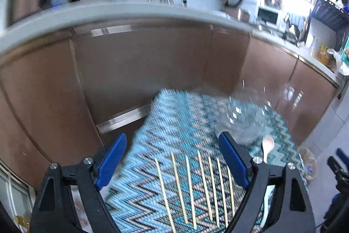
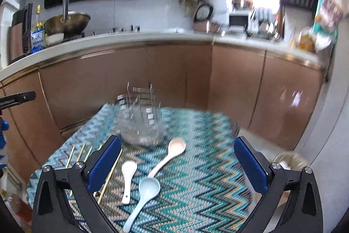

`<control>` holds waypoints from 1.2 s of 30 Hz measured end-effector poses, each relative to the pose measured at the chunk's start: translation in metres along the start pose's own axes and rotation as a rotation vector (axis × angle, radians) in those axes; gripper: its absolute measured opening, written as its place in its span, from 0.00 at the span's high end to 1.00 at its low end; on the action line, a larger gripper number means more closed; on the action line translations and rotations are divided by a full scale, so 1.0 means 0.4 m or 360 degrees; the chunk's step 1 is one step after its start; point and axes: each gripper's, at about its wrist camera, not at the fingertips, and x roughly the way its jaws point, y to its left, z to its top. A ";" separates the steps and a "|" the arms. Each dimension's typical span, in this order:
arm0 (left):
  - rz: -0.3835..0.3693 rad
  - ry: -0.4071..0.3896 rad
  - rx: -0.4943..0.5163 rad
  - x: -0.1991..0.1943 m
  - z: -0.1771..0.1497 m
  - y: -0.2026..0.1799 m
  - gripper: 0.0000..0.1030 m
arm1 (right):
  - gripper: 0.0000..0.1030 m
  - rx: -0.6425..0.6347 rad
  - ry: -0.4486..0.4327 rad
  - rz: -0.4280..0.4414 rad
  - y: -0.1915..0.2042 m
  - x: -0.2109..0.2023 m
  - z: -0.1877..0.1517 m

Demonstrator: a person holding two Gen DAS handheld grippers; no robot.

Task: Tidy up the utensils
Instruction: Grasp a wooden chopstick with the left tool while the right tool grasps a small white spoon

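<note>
Several wooden chopsticks lie side by side on the zigzag tablecloth, under my open, empty left gripper. A clear glass holder stands at the table's far side; it also shows blurred in the left wrist view. Three spoons lie in front of it: a pink spoon, a white spoon and a light blue spoon. My right gripper is open and empty above the spoons. The chopsticks lie to its left.
Brown kitchen cabinets with a white counter run behind the table. A wok and bottles stand on the counter. A wicker bin sits on the floor to the right of the table.
</note>
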 end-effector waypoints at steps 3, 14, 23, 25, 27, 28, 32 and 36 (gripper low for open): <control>-0.0100 0.0177 -0.0028 0.087 -0.016 -0.002 0.17 | 0.23 0.0089 0.0161 0.0137 -0.040 0.075 -0.039; -0.0272 0.0770 -0.0074 0.383 -0.045 -0.061 0.30 | 0.61 0.0265 0.0613 0.0715 -0.081 0.285 -0.164; -0.0220 0.1019 -0.0089 0.520 -0.062 -0.060 0.70 | 0.71 0.0189 0.0761 0.0819 -0.080 0.376 -0.197; -0.0213 0.1049 -0.0081 0.538 -0.067 -0.062 0.75 | 0.71 0.0160 0.0776 0.0830 -0.076 0.390 -0.195; -0.0198 0.1085 -0.0070 0.555 -0.074 -0.065 0.80 | 0.73 0.0132 0.0792 0.0843 -0.068 0.406 -0.194; -0.0193 0.1096 -0.0066 0.561 -0.076 -0.066 0.81 | 0.74 0.0125 0.0795 0.0851 -0.063 0.402 -0.191; -0.0179 0.1105 -0.0038 0.568 -0.076 -0.071 0.82 | 0.76 0.0078 0.0840 0.0879 -0.053 0.426 -0.193; -0.0163 0.1114 -0.0048 0.573 -0.075 -0.069 0.83 | 0.78 0.0055 0.0866 0.0929 -0.050 0.446 -0.187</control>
